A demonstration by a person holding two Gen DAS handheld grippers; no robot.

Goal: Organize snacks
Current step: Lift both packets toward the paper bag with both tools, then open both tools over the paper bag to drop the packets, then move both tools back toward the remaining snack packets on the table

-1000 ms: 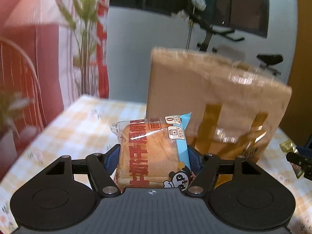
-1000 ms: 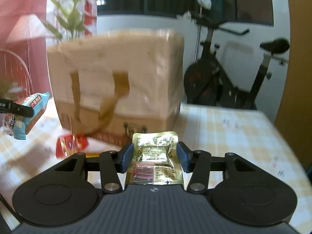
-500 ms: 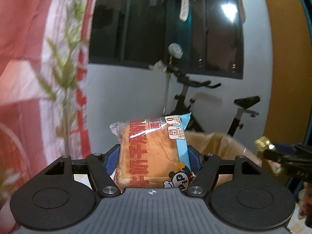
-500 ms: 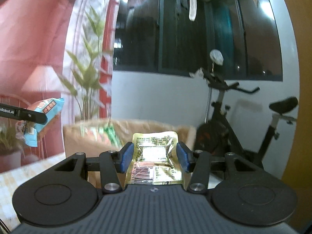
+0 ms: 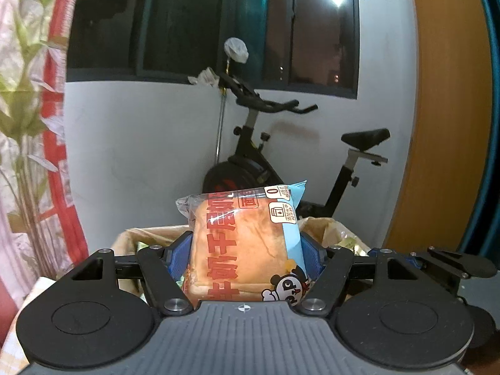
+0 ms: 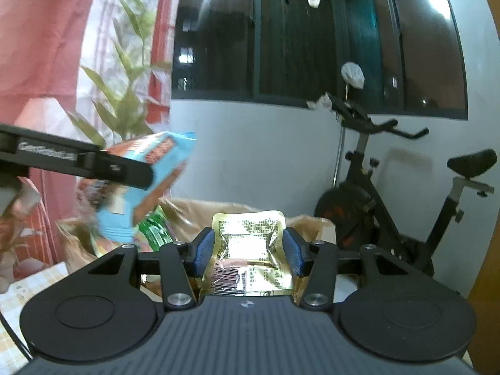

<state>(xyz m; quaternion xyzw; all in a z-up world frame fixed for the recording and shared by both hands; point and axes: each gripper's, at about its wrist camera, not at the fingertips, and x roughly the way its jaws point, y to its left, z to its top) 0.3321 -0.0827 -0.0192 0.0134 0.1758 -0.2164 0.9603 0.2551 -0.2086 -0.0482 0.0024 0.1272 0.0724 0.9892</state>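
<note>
My left gripper [image 5: 245,251] is shut on a wrapped bread packet [image 5: 243,243] with red lettering and a blue panda edge. It holds the packet above the open brown paper bag [image 5: 147,232]. My right gripper [image 6: 248,250] is shut on a gold foil snack packet [image 6: 250,247], also above the bag's open rim [image 6: 200,207]. In the right wrist view the left gripper [image 6: 93,164] and its bread packet [image 6: 150,168] hang at the left over the bag. A green packet [image 6: 154,226] lies inside the bag. The right gripper's side [image 5: 437,262] shows in the left wrist view.
A black exercise bike [image 5: 250,162] stands behind the bag by the white wall; it also shows in the right wrist view [image 6: 390,206]. A plant [image 6: 125,103] and red curtain [image 5: 59,162] are at the left. A checked tablecloth [image 6: 34,284] covers the table.
Both grippers rose from beside the bag near the table to above its open top and moved closer together, each still gripping its packet.
</note>
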